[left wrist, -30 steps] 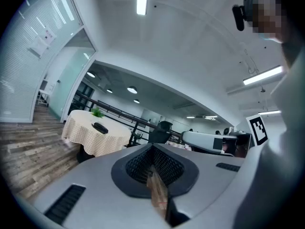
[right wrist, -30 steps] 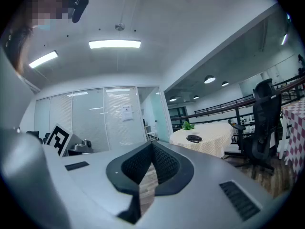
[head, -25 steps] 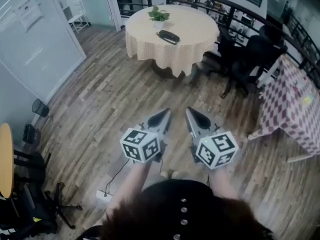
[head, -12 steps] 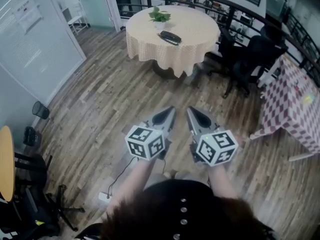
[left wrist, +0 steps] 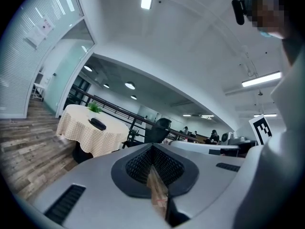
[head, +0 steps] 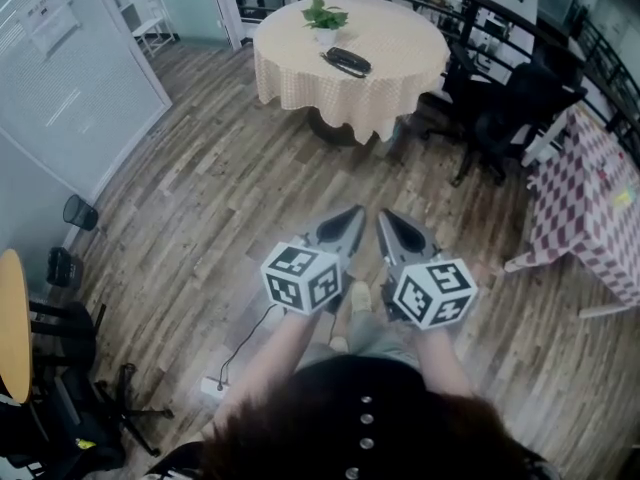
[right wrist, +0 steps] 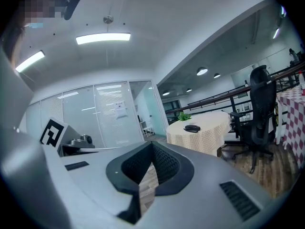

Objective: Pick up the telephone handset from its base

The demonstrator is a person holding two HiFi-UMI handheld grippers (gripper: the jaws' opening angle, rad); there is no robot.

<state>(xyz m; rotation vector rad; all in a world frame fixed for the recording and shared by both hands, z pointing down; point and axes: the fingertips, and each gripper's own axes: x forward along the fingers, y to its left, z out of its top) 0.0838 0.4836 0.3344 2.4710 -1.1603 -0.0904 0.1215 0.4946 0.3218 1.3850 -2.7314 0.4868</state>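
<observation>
The black telephone (head: 348, 62) lies on a round table (head: 405, 53) with a cream checked cloth, far across the wooden floor. It also shows small in the left gripper view as the telephone (left wrist: 97, 124) and in the right gripper view as the telephone (right wrist: 192, 128). My left gripper (head: 355, 213) and right gripper (head: 385, 217) are held side by side in front of the person, pointing toward the table, well short of it. Both are shut and hold nothing. The left gripper (left wrist: 152, 147) and right gripper (right wrist: 152, 143) tips meet in their own views.
A potted plant (head: 325, 14) stands on the table behind the telephone. Black office chairs (head: 510, 108) sit to its right, before a red checked table (head: 590, 193). A glass wall (head: 60, 88) runs along the left. A power strip (head: 214, 388) and cable lie on the floor.
The view has shifted slightly along the floor toward the table. My left gripper has drifted right, closer to the right one. Both stay shut and empty.
</observation>
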